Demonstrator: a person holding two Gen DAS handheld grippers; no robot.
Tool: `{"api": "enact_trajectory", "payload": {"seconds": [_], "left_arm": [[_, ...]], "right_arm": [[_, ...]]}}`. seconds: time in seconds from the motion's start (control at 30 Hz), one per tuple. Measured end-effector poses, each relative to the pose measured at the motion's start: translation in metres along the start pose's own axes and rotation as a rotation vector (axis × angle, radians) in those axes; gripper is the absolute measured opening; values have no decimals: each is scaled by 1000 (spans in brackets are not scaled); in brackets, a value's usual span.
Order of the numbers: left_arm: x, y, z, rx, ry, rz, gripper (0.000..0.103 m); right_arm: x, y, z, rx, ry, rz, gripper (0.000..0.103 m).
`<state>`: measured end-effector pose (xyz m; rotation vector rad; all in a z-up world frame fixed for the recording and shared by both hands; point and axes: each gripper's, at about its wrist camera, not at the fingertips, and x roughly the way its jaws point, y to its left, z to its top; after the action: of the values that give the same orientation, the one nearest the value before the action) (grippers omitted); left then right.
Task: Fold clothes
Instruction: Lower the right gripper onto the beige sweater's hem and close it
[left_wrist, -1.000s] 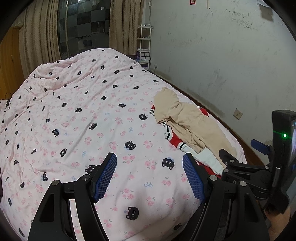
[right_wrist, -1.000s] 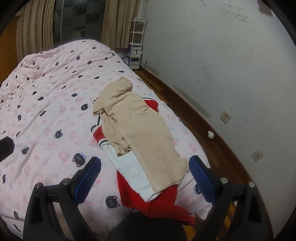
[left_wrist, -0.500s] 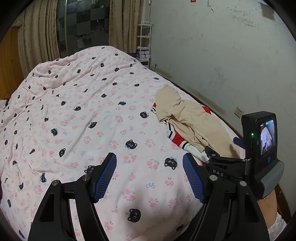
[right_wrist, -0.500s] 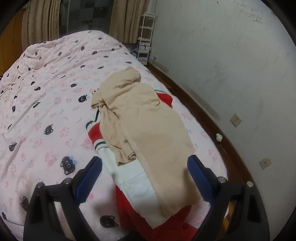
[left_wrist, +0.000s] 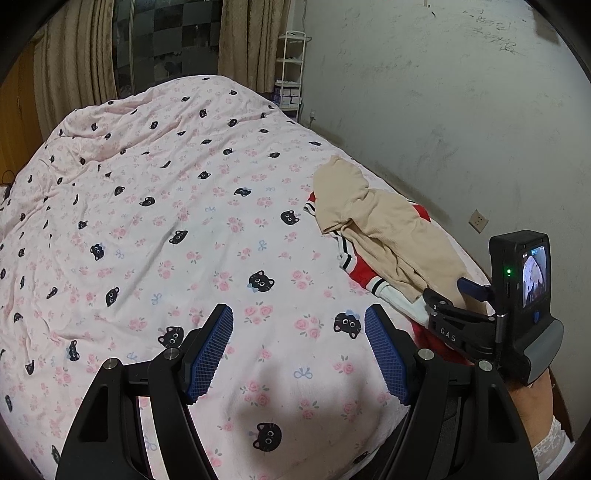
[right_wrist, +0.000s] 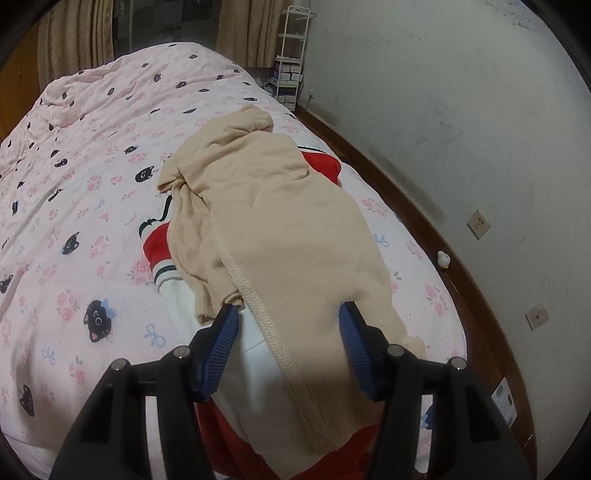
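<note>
1. Beige knit garment (right_wrist: 288, 236): lies crumpled on top of a red and white garment (right_wrist: 159, 251), at the right edge of the bed (right_wrist: 92, 184); centre of the right wrist frame, right of centre in the left wrist frame. Unfolded; no fold yet made.

2. Right gripper (right_wrist: 288, 332): lower centre of its frame. Change noted: 1 second ago it stood wide above the pile; it has since dropped close over the near end of the beige knit garment and its jaws are closing. The stitched hem runs between the 2 blue pads, but the pads do not yet press the cloth, so nothing is held. Judgement: the first pick-up of the top garment is beginning, likely to lift it clear of the red and white one and spread it on the bare bedcover.

3. Left gripper (left_wrist: 299, 347): lower centre of its frame, jaws wide apart, empty, over the pink cat-print bedcover, well apart from the clothes. Little change in 1 second.

4. Writing: "DAS" in pale letters on the black arm of the right gripper, seen at lower right of the left wrist frame (left_wrist: 448, 334). Scrawled marks on the wall (left_wrist: 495, 33), upper right, not legible. The small lit screen on that device shows a picture only.

5. Task progress: at the start.
</note>
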<state>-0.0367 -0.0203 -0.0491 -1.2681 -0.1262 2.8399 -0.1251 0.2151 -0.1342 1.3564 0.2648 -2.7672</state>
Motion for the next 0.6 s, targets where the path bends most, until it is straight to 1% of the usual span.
{"api": "enact_trajectory", "payload": {"seconds": [0.13,0.2,0.27,0.6], "left_arm": [[4,2,2,-5,9,-1,69],[6,3,2,-10,14,-5,69],[7,3,3,-12,18,-8,69],[7,3,2,-10,24,-8,69]], "right_arm": [[4,-4,0,-3,0,13,48],[3,-6,1,0,-2,20,45],[2,-6,2,-2,-6,21,40],[-8,1,5,-55,-39,-32,39]]}}
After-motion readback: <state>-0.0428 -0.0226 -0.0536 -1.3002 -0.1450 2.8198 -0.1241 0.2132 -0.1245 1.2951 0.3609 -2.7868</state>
